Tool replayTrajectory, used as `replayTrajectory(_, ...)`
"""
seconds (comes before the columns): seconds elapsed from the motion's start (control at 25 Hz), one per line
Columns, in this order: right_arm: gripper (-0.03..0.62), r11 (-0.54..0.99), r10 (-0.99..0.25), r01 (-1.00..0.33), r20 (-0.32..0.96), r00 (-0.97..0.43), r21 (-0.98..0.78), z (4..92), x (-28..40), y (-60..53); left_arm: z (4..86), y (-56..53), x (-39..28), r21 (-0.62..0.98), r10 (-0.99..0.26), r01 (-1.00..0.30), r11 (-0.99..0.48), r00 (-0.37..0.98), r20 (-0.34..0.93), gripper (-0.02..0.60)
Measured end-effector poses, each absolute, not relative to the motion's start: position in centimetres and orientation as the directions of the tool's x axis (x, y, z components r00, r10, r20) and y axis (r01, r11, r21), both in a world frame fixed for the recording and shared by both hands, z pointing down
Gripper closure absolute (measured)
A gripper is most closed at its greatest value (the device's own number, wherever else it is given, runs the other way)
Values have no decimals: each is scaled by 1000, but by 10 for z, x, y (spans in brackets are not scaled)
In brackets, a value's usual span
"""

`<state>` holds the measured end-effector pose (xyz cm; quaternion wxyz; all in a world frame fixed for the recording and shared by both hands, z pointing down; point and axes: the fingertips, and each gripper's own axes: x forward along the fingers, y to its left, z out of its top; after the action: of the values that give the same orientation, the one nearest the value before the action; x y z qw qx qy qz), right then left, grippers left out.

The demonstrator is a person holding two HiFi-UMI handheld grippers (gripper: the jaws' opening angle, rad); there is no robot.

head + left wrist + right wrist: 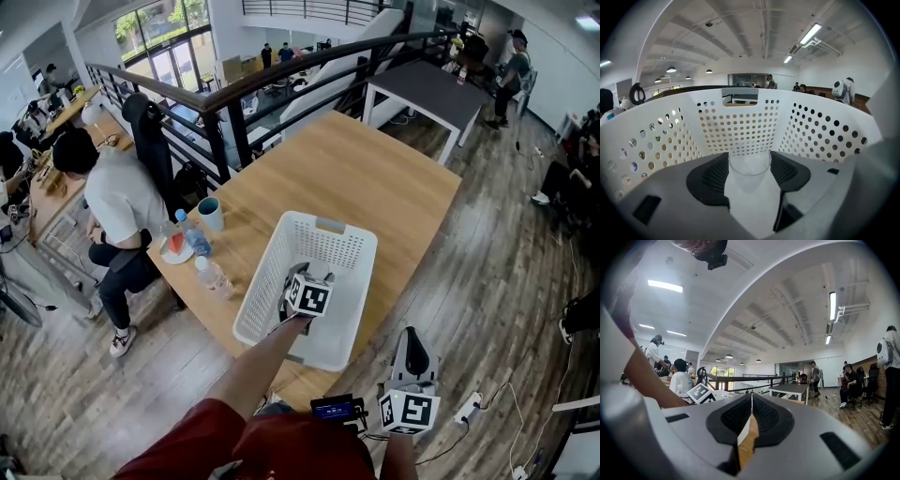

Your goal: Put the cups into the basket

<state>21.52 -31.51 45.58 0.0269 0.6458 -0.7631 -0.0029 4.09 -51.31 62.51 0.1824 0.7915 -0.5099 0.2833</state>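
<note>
Left gripper view | left gripper (750,176) pinching cup (749,163) inside basket (740,126) | right gripper (751,417) pressed together (empty) | next: let go, withdraw

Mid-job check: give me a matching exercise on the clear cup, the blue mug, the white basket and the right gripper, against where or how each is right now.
Things:
1. clear cup
2. blue mug
3. basket
4. right gripper

Places or states:
A. jaws together, nothing between them
B. on the table beside a bottle, outside the basket
C. between the pads of the left gripper, inside the basket
D. white, perforated, standing on the wooden table

Pairs: 1-C, 2-B, 3-D, 4-A
</note>
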Motion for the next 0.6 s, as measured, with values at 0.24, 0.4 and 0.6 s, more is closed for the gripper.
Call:
replayTrajectory(0.24,582,177,-984,-984,30,-176,38,455,214,-317,626,-515,40,24,-705,-915,-403,326,630,301)
replayTrajectory(0.4,582,179,-984,-983,31,-178,37,454,215,-318,624,-516,40,35,-708,-918,-396,329,625,301)
replayTrajectory(0.6,582,176,-984,-984,25,-175,30,455,218,-318,624,-518,40,34,-713,-916,-400,334,616,299)
